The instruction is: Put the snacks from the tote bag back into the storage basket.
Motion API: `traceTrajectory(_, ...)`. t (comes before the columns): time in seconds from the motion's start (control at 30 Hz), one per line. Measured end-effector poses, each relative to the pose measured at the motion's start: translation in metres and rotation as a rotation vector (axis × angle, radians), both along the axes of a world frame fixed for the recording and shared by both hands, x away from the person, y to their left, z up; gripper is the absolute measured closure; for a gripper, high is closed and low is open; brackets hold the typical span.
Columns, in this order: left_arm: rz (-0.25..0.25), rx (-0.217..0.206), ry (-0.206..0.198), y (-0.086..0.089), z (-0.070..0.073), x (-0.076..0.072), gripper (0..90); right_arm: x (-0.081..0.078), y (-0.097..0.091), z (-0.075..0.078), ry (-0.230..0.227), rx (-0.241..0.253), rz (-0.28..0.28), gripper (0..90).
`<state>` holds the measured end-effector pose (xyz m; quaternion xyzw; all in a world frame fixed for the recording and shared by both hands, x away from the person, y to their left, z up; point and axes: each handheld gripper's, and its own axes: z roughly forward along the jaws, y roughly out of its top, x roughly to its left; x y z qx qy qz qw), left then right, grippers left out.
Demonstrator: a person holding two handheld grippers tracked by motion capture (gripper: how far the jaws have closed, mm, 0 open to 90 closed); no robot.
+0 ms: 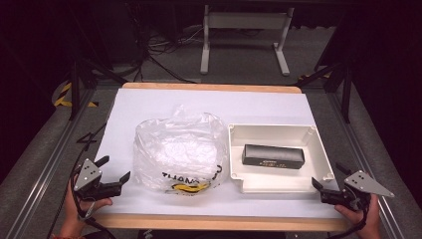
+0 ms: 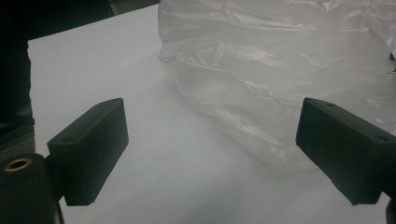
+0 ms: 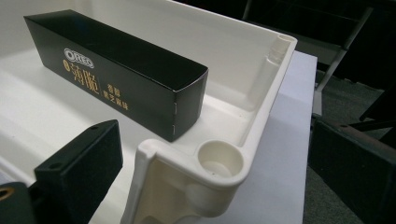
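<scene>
A crumpled clear plastic bag [image 1: 180, 152] with yellow and black print lies on the white table at centre-left. Right of it stands a white plastic tray [image 1: 318, 149] holding a long black box [image 1: 273, 156] with gold lettering. My left gripper [image 1: 113, 173] is open at the table's front left corner, its jaws pointing at the bag [image 2: 280, 74], apart from it. My right gripper [image 1: 328, 184] is open at the front right, just off the tray's near right corner [image 3: 205, 172]; the black box [image 3: 116, 70] lies beyond its jaws. Nothing sits between either pair of jaws.
The white sheet [image 1: 164, 102] covers a wooden-edged table. Behind it on the grey floor stand a white table frame [image 1: 244, 35], cables and dark stands. Metal rails run along both sides of the table.
</scene>
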<state>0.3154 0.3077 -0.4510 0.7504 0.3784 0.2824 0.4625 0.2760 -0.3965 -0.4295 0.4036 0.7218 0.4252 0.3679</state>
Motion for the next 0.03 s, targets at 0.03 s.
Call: traceTrajectory(0.03, 0.003, -0.005, 0.001, -0.0003, 0.0000, 0.0003, 10.1, 0.0002, -0.0006, 0.0001, -0.003, 0.006, 0.007, 3.8)
